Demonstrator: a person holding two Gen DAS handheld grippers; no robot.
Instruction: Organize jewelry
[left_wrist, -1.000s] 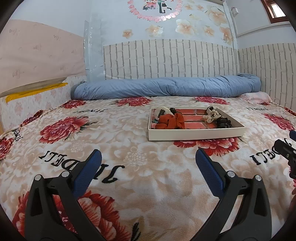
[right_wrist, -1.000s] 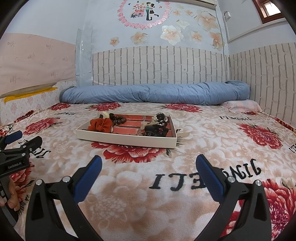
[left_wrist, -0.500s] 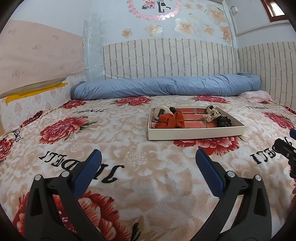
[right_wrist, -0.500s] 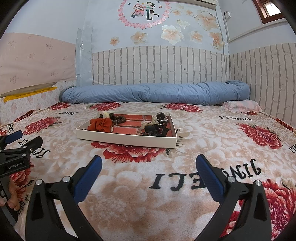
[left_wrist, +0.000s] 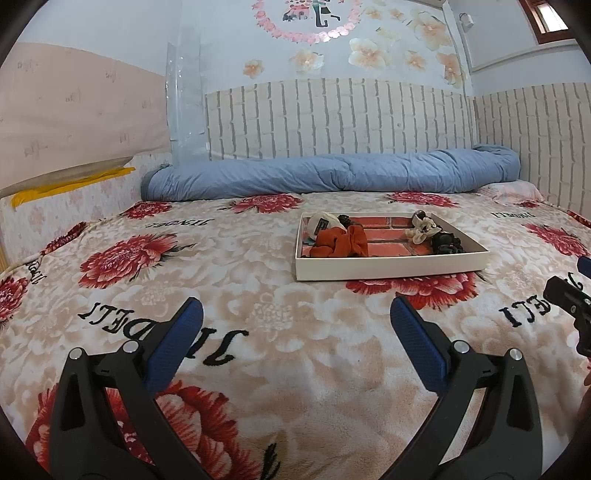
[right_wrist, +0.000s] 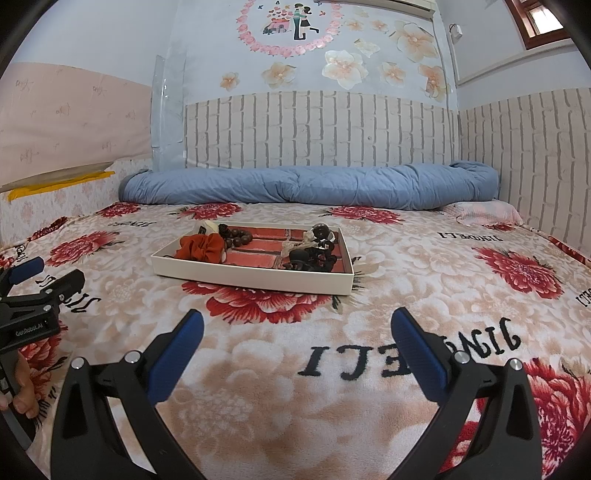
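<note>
A home bedroom. A bed fills the space ahead of both tools, covered by a plush blanket (left_wrist: 258, 332) printed with red peonies and black lettering. At the far side, opposite the tools, a rolled blue quilt (right_wrist: 310, 186) lies against the wall, with a pink pillow (right_wrist: 484, 212) at its right end. The wall (left_wrist: 332, 122) behind carries white brick-pattern panelling below and, above it, flower decals (right_wrist: 343, 66) and a cartoon couple sticker (right_wrist: 295, 22) ringed by pink petals. A padded pink headboard (left_wrist: 74, 110) stands to the far left. A wood-framed window (right_wrist: 535, 18) sits high to the right.
</note>
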